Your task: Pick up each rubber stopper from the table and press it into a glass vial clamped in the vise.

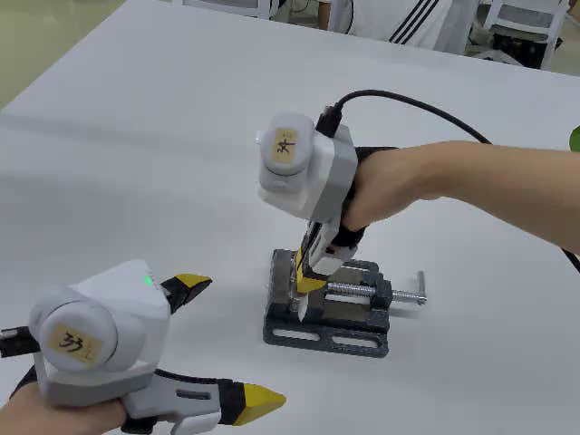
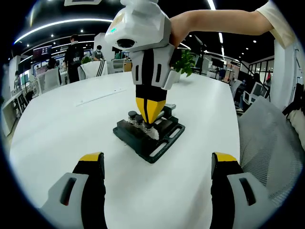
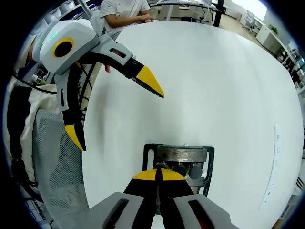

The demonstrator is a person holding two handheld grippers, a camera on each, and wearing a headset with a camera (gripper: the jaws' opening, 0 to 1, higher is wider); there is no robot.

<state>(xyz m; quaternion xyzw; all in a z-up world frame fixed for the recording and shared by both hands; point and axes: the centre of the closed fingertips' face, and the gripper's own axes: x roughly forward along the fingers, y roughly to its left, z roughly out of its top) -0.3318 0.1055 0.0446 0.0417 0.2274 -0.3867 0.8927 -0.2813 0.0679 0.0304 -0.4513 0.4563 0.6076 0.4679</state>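
Note:
A small black vise (image 1: 328, 317) stands on the white table (image 1: 136, 136), with its screw handle (image 1: 403, 296) pointing right. My right gripper (image 1: 303, 294) points straight down onto its clamp, jaws shut. In the left gripper view the right gripper (image 2: 150, 112) presses its yellow tips onto a glass vial (image 2: 154, 134), beside two vials capped with dark stoppers (image 2: 133, 115). From the right gripper view, my right gripper (image 3: 157, 174) covers one vial in the vise (image 3: 178, 155), and two stoppers (image 3: 180, 170) sit beside it. My left gripper (image 1: 227, 343) hovers open and empty at the near left.
A black cable (image 1: 408, 100) runs from the right gripper across the table. A person (image 1: 408, 23) sits at the table's far edge. A mesh chair (image 2: 271, 143) stands beside the table. Bare tabletop surrounds the vise.

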